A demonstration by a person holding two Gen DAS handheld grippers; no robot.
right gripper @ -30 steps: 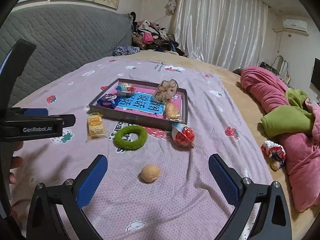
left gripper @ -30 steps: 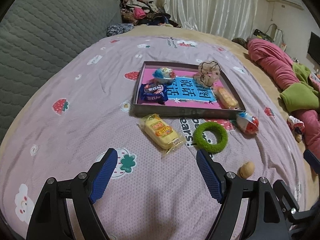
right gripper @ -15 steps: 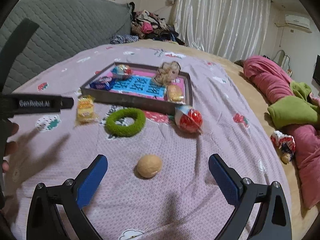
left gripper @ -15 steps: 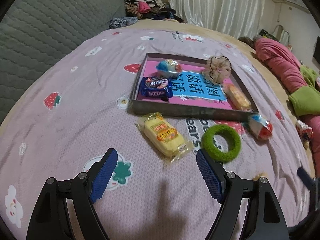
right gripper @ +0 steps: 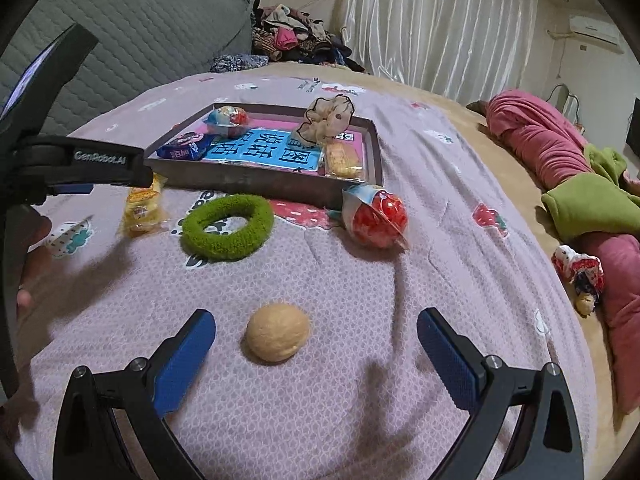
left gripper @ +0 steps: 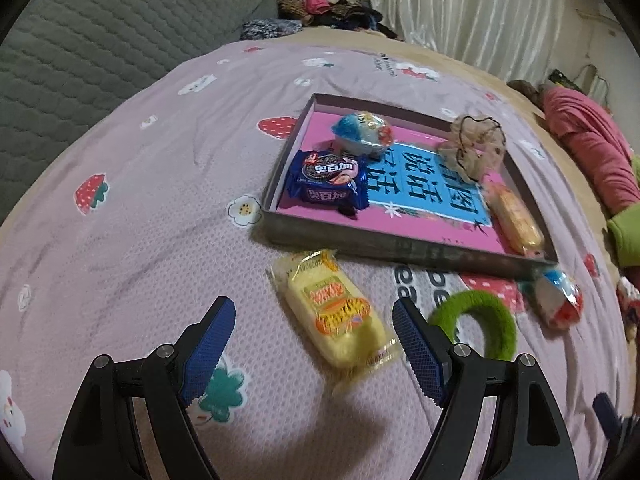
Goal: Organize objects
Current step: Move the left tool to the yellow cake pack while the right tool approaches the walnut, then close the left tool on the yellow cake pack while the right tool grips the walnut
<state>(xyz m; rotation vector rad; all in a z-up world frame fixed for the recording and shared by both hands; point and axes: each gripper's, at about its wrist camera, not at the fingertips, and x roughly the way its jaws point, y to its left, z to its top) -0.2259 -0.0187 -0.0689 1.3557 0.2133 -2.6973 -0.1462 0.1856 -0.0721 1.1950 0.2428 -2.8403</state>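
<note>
Here the left hand-held gripper (left gripper: pixel 312 334) hangs wide and empty over the bed (left gripper: pixel 152 208), the yellow snack packet (left gripper: pixel 334 312) lying between its pads, untouched. The right hand-held gripper (right gripper: pixel 316 346), equally wide, frames the walnut (right gripper: pixel 277 332) without contact. "GenRobot.AI" shows on the left tool's side. The blue packet (left gripper: pixel 326 178) in the tray (left gripper: pixel 400 246) bears Chinese characters. The green ring (right gripper: pixel 227 226) and red egg (right gripper: pixel 376 216) lie just before the tray's near wall, with bare bedspread all around.
</note>
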